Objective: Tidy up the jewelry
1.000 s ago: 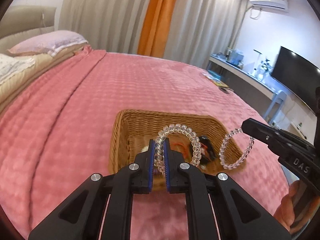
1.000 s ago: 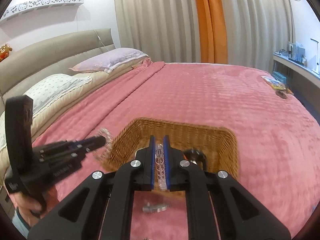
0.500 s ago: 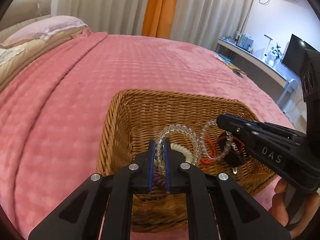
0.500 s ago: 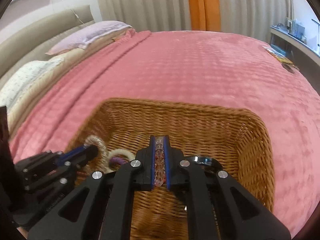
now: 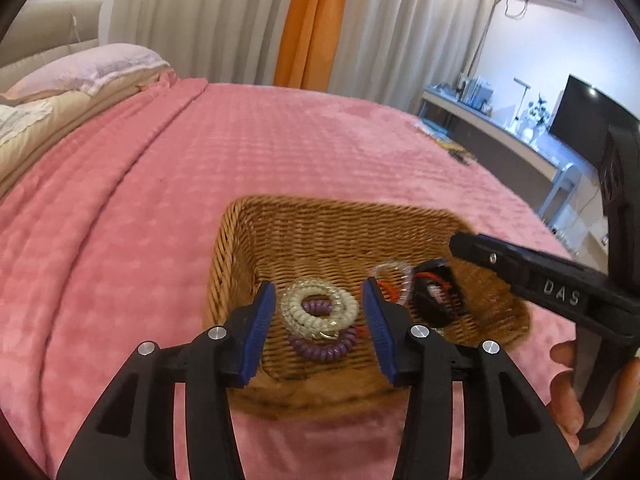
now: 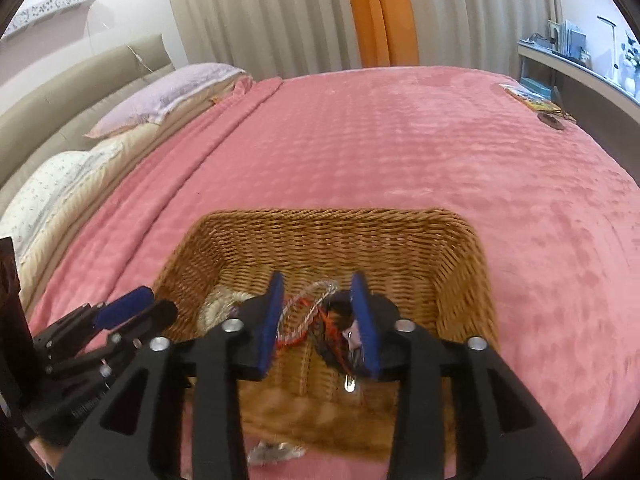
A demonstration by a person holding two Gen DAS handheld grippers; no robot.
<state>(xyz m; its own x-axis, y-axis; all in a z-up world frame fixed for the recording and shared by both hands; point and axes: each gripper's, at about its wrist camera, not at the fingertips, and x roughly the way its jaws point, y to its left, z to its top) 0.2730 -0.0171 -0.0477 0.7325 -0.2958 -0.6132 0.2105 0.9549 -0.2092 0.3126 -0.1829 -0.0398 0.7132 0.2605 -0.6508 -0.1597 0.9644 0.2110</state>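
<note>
- left gripper (image 5: 320, 316): jaws opening, nothing pressed between the blue pads; a clear beaded bracelet (image 5: 320, 308) lies below on coil hair ties in the wicker basket (image 5: 340, 216).
- right gripper (image 6: 318, 312): jaws opening, pads apart over a second clear bracelet (image 6: 308, 300) and dark items in the basket.
- a silver clip (image 6: 276, 450) lies on the pink blanket (image 6: 400, 140) just near the basket.
- pillows (image 6: 168, 92) far left.

Both grippers tilt downward, side by side: left gripper (image 5: 320, 312) and right gripper (image 6: 318, 312), jaws opening, pressing nothing.
</note>
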